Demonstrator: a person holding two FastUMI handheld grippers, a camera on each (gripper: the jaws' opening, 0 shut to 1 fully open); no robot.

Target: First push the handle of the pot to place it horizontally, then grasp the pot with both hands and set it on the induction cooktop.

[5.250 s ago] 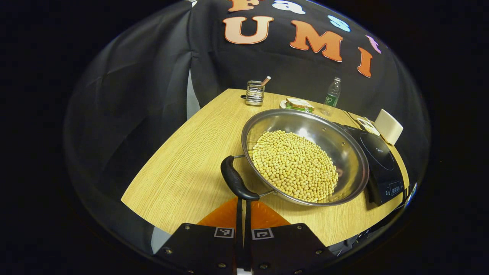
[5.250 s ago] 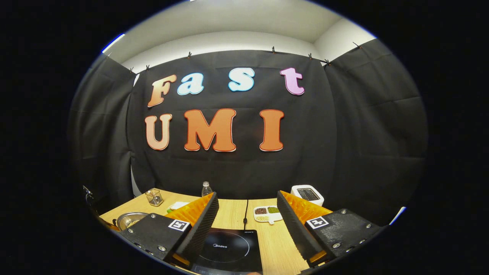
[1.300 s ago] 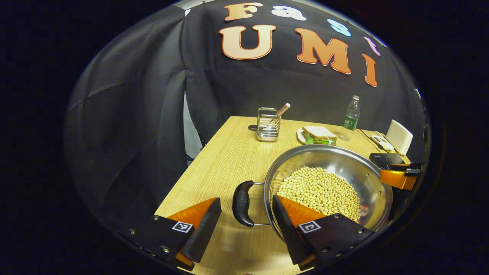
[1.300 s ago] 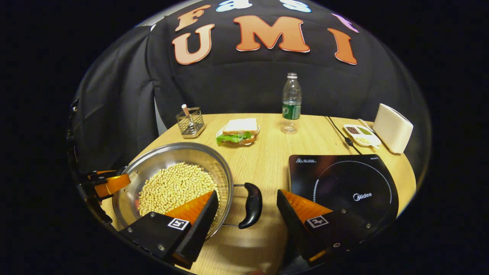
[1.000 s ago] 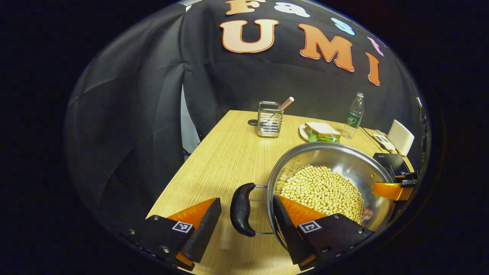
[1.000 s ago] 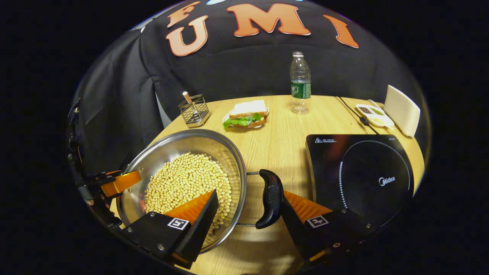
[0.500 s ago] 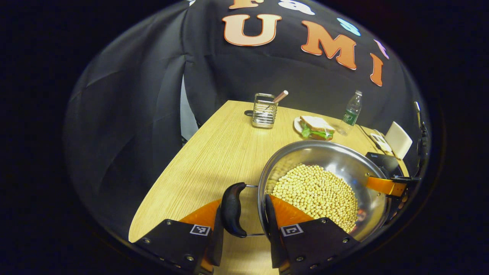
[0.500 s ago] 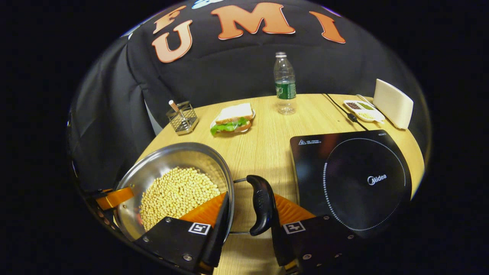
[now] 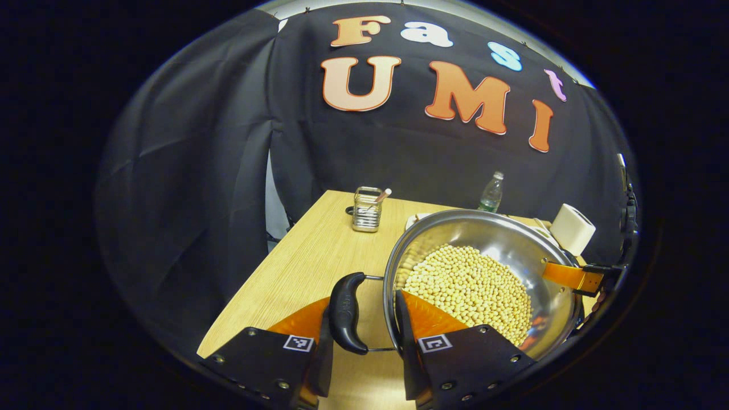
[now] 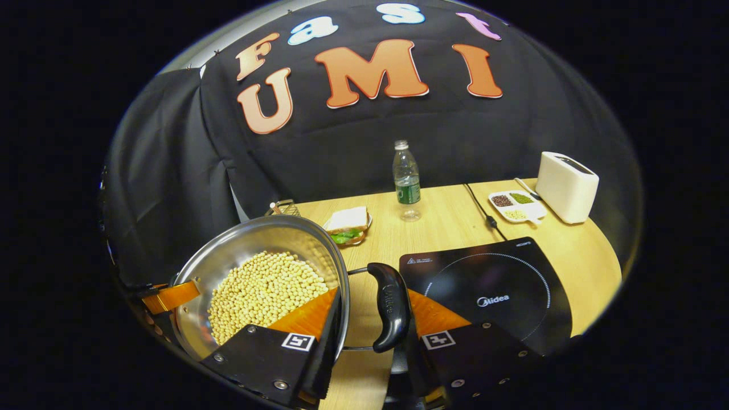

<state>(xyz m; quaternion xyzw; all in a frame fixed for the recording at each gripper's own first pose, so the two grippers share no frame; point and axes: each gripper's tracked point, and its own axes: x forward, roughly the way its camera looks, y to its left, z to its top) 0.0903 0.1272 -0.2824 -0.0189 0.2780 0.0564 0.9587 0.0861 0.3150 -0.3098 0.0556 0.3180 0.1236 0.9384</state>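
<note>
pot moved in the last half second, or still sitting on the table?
Yes. The pot has risen: its rim now overlaps the sandwich and nears the bottle.

Staged kitchen set inside recording booth: black cloth walls (image 10: pixel 171 171) around light wooden table (image 10: pixel 444 228); black glass induction cooktop (image 10: pixel 490 290) at 4 o'clock, white toaster (image 10: pixel 565 178) at 2, lettuce sandwich (image 10: pixel 347 224) near centre.

Bare table (image 10: pixel 433 228) between pot (image 10: pixel 228 256) and cooktop (image 10: pixel 490 285); sandwich (image 10: pixel 347 222), bottle (image 10: pixel 405 179) farther back.
</note>
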